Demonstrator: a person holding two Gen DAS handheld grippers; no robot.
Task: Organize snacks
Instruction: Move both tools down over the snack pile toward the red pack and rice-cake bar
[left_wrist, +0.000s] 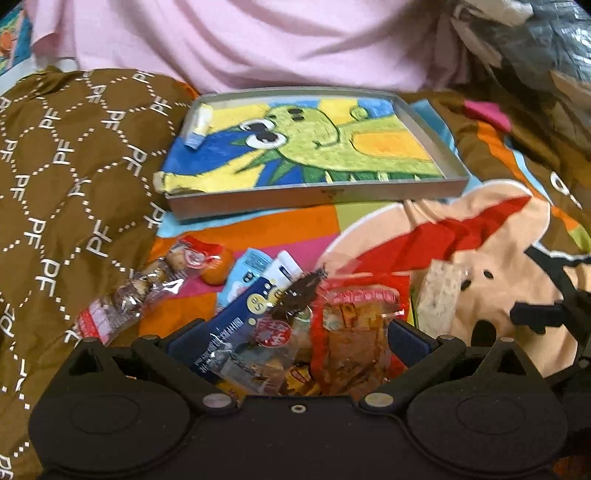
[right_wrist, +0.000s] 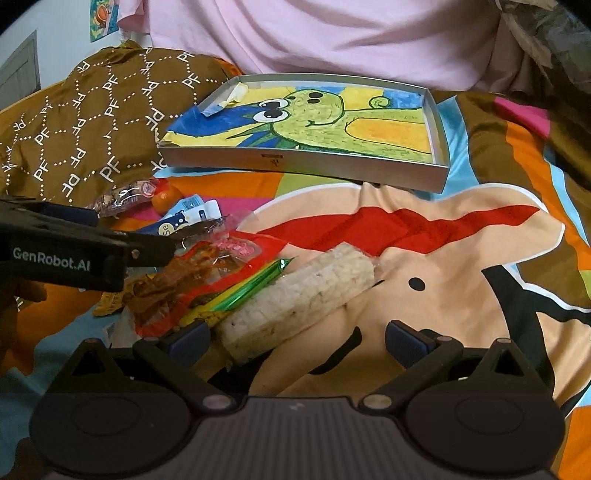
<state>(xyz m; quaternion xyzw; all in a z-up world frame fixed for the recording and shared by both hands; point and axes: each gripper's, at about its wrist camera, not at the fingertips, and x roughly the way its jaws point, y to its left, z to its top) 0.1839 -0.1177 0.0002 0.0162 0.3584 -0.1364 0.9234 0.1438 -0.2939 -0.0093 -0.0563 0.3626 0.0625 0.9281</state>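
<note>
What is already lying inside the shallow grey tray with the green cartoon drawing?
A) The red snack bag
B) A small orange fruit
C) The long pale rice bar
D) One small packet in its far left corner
D: a single small packet rests in the tray's far left corner.

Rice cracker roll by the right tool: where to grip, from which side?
Grip the rice cracker roll across its width near the middle, coming from above. It lies flat on the blanket, long axis diagonal, near end just inside the open right tool. Turn the fingers square to that axis. Its red-packet side is crowded, so closing there may catch a wrapper.
</note>
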